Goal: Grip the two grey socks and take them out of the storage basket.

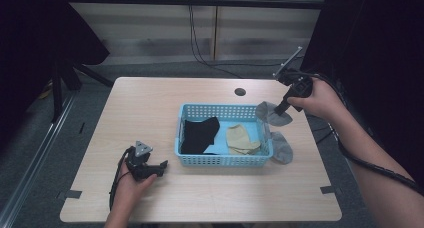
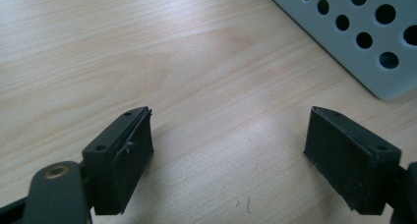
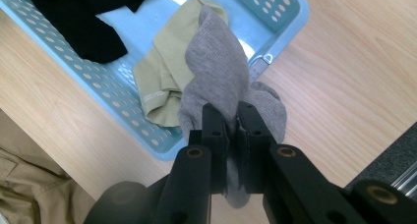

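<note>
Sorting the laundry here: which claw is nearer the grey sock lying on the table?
Right. The right claw hangs just behind that grey sock, gripping another; the left claw rests beyond the basket.

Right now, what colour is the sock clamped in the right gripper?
Grey; the sock shows best in the right gripper view, pinched by the right gripper.

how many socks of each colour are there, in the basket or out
grey socks: 2, one pinched in the right tool at, one on the table by the basket
black socks: 1 pile, count within unclear
beige socks: 1 pile, count within unclear
total: 4 at least
</note>
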